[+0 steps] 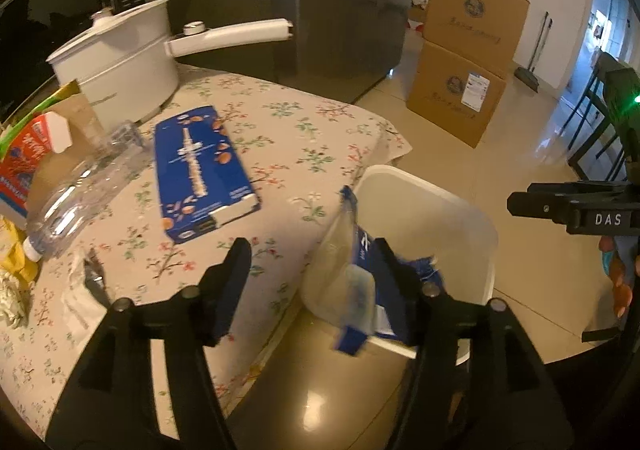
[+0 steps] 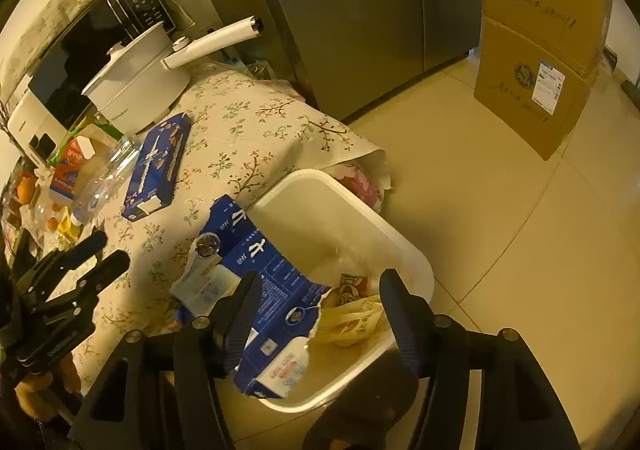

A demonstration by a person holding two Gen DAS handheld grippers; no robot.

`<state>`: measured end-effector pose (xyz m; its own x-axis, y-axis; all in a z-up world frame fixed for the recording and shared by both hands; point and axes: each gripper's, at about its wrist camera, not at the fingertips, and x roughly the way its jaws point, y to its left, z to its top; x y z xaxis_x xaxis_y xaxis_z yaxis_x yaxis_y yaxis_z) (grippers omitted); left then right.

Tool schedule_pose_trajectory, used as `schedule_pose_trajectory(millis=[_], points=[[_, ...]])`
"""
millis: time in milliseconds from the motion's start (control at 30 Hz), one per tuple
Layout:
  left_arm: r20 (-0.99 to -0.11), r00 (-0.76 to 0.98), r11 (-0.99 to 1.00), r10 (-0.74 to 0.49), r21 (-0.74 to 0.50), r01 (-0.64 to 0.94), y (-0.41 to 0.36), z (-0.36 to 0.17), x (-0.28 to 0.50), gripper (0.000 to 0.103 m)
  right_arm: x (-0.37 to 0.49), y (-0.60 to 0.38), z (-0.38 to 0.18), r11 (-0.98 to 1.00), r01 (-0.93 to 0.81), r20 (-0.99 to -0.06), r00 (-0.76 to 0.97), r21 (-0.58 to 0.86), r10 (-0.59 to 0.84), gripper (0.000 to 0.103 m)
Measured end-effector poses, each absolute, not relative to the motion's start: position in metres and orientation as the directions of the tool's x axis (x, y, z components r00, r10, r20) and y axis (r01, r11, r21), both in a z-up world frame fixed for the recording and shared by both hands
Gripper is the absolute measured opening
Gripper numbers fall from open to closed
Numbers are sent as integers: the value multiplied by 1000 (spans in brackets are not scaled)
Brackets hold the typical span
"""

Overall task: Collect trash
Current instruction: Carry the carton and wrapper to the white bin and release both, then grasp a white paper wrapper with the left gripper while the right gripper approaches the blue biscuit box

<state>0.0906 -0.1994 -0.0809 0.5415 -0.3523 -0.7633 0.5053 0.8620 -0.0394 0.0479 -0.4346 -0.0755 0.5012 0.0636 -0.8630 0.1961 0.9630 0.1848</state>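
While both claws [image 1: 312, 270] [image 2: 316, 290] gape wide, a floral-clothed table [image 1: 280, 122] meets glossy tile floor [image 2: 480, 190] beside stacked cardboard boxes [image 2: 540, 50].

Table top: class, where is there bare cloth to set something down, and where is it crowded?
Bare floral cloth lies between the blue box and the table's far edge, toward the white bin, and just ahead of the left hand-held gripper. The corner holding the white pot, clear plastic bottle and red carton is crowded.
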Motion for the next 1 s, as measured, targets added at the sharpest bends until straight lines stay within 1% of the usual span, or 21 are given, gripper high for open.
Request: schedule_pose_trajectory(millis=[300, 500, 800, 1000], points=[[-762, 556, 881, -333, -41, 472, -172, -74, 92, 75, 54, -420, -71, 969, 178, -860, 506, 173, 61, 65], [-768, 562, 898, -306, -37, 439, -147, -73, 94, 79, 60, -410, -67, 972, 163, -857, 512, 168, 62, 67], [-794, 557, 937, -244, -44, 347, -88, -77, 103, 82, 76, -383, -64, 982, 125, -859, 508, 141, 59, 74], [-821, 536, 964, -195, -58, 261, -40, -89, 113, 82, 90, -357, -62, 988, 91, -862, 503, 123, 61, 81]])
